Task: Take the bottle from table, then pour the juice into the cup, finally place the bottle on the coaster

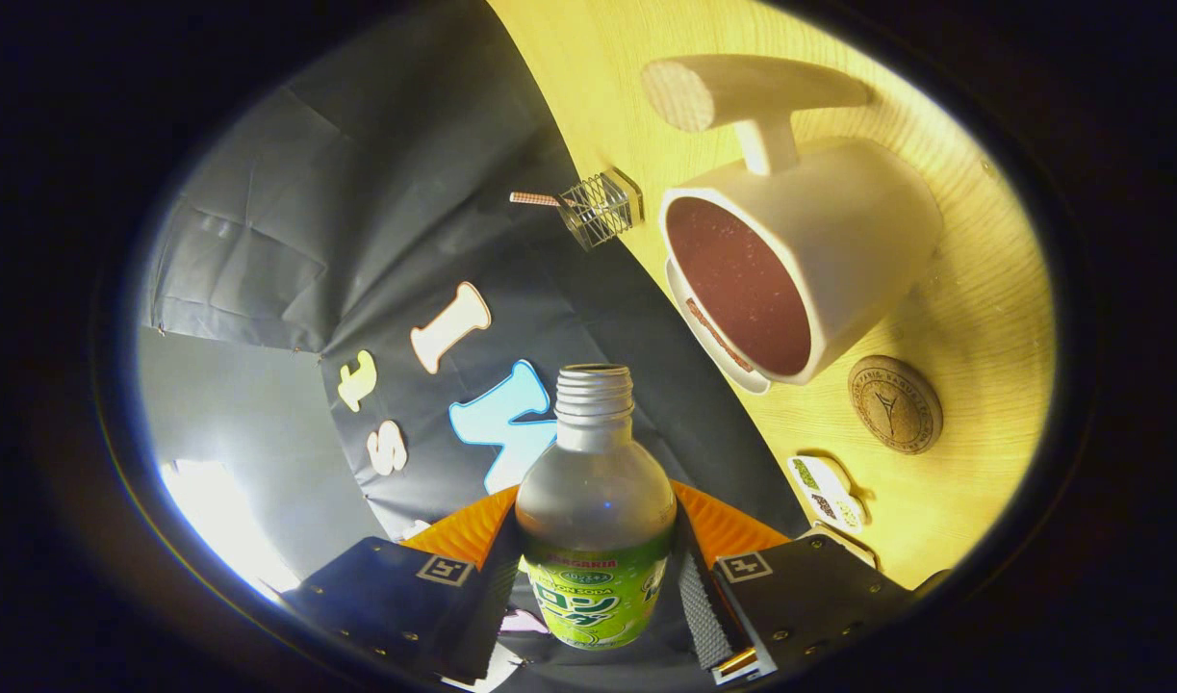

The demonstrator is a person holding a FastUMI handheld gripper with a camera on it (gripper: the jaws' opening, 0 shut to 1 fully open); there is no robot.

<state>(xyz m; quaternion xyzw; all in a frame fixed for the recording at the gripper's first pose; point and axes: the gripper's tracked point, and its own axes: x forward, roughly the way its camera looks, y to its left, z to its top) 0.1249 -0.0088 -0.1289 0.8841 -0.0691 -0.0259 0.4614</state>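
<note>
Between the two fingers [596, 587], a bottle [596, 520] with a green label is being gripped, both fingers pressing against its lower sides and its uncapped threaded neck pointing forward along them. Beyond the bottle mouth, the wooden counter [983, 289] is appearing steeply tilted, showing that the gripper is being held rolled over. On the counter, a white cup [819, 260] with a long handle is sitting on a small saucer [713, 337], its dark red inside facing the camera. Just beside the cup, a round cork coaster [894, 404] is lying bare, apart from the bottle. Near the counter's far edge, a small wire basket [602, 207] is standing, and a small printed packet [827, 493] is lying near the coaster.
</note>
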